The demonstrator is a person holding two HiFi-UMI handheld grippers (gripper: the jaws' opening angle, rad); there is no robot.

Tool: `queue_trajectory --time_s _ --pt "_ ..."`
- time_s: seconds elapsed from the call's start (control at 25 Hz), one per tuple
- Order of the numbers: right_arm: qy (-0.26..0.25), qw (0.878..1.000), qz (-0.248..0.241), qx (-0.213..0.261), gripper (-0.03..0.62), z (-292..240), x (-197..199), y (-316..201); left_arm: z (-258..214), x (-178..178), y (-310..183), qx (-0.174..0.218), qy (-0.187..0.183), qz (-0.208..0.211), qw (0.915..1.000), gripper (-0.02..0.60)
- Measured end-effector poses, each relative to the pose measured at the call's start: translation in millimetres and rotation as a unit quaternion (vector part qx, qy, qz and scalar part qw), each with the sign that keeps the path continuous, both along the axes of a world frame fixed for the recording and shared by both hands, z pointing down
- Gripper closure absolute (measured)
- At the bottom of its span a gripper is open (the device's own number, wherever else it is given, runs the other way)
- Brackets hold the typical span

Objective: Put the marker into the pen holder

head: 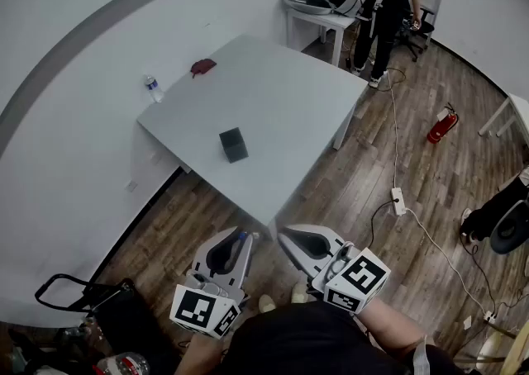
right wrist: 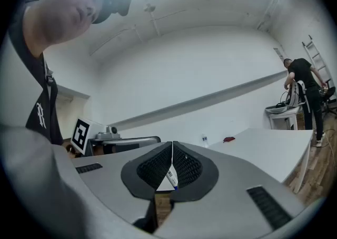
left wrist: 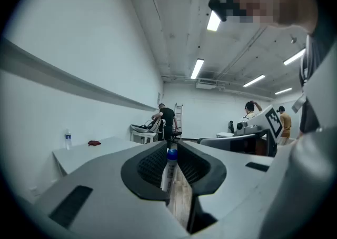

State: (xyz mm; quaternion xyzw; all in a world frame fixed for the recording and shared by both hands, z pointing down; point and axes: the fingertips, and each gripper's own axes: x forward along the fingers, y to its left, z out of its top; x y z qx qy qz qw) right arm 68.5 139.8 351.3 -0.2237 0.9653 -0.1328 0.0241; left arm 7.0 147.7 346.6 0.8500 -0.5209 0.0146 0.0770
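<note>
the left gripper (head: 235,241) was clenched on the blue-capped marker (left wrist: 168,168), held over the floor just off the near edge of the white table (head: 281,92). the black pen holder (head: 233,144) stood farther in on the table, well apart. the right gripper (right wrist: 171,147) was pinched shut on a white pen (right wrist: 171,173).

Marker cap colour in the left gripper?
Blue cap on a white marker; the left gripper view shows it best.
</note>
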Motion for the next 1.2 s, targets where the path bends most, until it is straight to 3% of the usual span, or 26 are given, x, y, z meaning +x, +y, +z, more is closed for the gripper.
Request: queue_trajectory --time_s 0.6,1.2 --pt "-0.006 1.0 -0.013 -0.006 0.577 7.9 24.8 -31.4 6.4 7.0 -35.6 -0.005 -0.007 -0.037 0.9993 0.52" --pt "0.019 1.0 -0.005 -0.019 0.577 21.8 -34.3 -115.5 26.6 -53.9 -131.0 -0.016 0.014 -0.03 0.9993 0.52"
